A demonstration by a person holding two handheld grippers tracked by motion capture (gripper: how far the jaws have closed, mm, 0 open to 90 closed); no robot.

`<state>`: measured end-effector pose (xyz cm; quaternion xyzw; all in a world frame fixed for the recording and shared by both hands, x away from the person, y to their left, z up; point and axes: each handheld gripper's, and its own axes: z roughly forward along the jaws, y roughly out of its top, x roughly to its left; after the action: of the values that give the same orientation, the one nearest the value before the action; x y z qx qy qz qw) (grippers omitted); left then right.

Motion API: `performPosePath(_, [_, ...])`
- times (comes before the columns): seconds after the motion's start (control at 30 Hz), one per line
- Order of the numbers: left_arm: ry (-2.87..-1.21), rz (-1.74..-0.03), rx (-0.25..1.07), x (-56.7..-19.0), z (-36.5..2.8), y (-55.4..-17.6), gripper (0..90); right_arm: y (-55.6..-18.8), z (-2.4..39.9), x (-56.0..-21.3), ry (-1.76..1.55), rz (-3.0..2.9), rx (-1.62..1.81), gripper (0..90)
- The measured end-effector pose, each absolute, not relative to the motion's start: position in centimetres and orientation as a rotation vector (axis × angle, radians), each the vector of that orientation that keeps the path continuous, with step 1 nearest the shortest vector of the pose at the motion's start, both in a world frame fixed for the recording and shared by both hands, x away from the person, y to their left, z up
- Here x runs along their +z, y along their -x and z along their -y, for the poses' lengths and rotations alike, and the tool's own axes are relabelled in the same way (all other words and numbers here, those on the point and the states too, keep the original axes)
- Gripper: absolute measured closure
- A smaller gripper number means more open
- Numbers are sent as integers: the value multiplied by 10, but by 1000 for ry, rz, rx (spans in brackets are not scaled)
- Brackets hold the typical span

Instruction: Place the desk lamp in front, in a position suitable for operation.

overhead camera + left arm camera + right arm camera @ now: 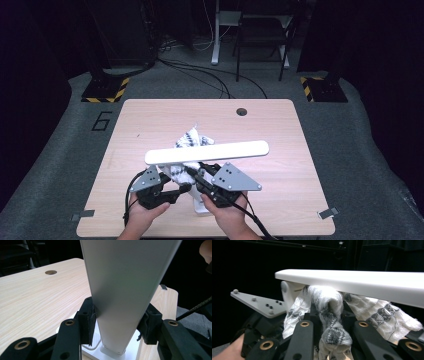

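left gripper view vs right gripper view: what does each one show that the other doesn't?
Left gripper view: the left gripper shut on the lamp's flat white upright, the lamp's white base below it, the wooden table with its round cable hole.

Right gripper view: the right gripper shut on a bunched black-and-white patterned cloth, pressed up under the lamp's horizontal white bar; the left gripper's grey three-cornered plate sits off to the side.

Both: parts of the same white lamp, and a dark background.
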<state>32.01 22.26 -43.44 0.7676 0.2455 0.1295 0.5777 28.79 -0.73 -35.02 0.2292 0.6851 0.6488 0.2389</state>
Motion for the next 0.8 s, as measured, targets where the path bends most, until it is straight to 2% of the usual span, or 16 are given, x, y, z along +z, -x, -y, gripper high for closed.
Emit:
performPosePath(0.13, [-1782,-589,296,-435,-222,-319,543,-287,-6,-351,-579,-1886,1761,771])
performPosePath(0.3, [-1795,-575,302,-434,-222,-320,543,-286,2,-351,-590,-1879,1770,771])
performPosePath(0.8, [-1788,-585,301,-434,-222,-320,543,-275,108,-344,-789,-1738,1724,770])
